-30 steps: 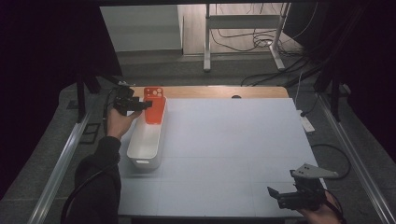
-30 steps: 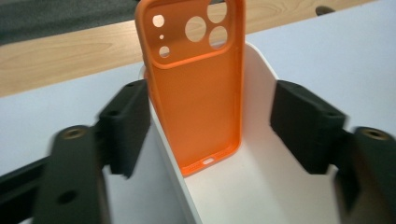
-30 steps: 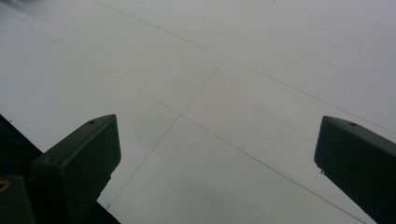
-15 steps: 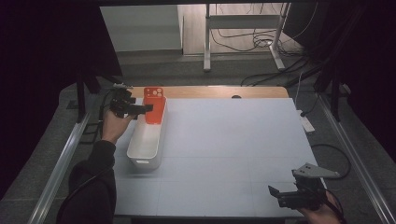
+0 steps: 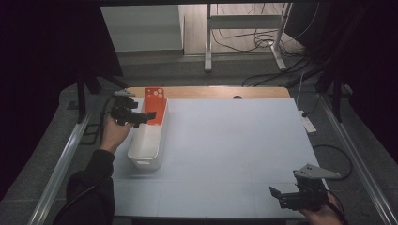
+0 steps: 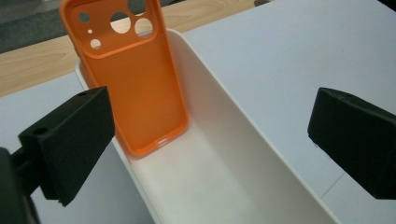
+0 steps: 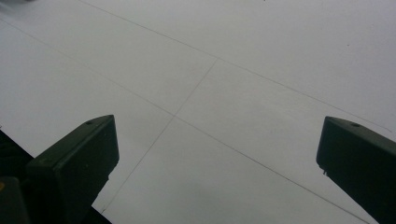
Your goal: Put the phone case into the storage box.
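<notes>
A: Case noted. Orange phone case (image 6: 135,88), soft-looking, with a raised camera block pierced by several round holes at its top and a small slot in its bottom lip. It stood on end inside the white bin (image 6: 224,154), leaning against the bin's far end wall, top edge rising above the rim.

B: And the left gripper (image 5: 149,115)?

A: Released. Its jaws had just been opening and stood wide apart, nothing pressed between them. In the left gripper view the case sat just beyond the left pad, apart from it.

B: Edges?

A: Bin long and narrow, along the left side of the white table (image 5: 234,140), its far end near the wooden strip (image 5: 211,92) at the back. The rest of the bin's floor lay bare in front of the case.

B: Room to move?

A: Plenty. White surface ran open to the right of the bin. Right gripper (image 5: 277,193) hung at the near right corner, well apart from the bin, jaws spread wide over bare table, holding nothing.
</notes>
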The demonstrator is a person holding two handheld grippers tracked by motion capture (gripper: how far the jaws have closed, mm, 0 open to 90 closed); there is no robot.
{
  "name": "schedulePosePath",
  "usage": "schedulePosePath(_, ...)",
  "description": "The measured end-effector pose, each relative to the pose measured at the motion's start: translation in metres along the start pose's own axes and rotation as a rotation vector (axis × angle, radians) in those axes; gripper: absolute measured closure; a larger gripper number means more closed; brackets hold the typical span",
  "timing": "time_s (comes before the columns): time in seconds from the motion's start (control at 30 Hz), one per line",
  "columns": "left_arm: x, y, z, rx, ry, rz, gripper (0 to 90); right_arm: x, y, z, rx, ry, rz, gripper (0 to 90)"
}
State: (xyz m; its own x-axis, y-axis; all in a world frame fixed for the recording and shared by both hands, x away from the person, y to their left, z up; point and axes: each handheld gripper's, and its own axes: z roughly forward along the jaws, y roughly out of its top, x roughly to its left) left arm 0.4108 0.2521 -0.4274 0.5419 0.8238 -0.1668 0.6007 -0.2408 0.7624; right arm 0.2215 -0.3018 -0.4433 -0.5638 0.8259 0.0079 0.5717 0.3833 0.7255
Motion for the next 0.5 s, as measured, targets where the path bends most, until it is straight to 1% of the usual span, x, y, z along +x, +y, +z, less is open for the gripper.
schedulePosePath(0.13,-0.004,-0.003,-0.002,-0.006,-0.014,0.008,1.6,0.000,0.000,0.000,0.000,-0.001,0.000,0.0)
schedulePosePath(0.23,-0.010,-0.007,-0.004,-0.005,-0.030,0.031,2.5,0.000,0.000,0.000,0.000,-0.002,0.000,0.0)
schedulePosePath(0.33,-0.013,-0.009,-0.005,-0.011,-0.039,0.041,2.6,0.000,0.000,0.000,0.000,-0.002,0.000,0.0)
schedulePosePath(0.37,-0.016,-0.012,-0.006,-0.019,-0.050,0.043,2.7,0.000,0.000,0.000,0.001,-0.002,0.000,0.0)
schedulePosePath(0.5,-0.020,-0.015,-0.009,-0.031,-0.065,0.044,2.7,0.000,0.000,0.000,-0.001,-0.002,-0.002,0.0)
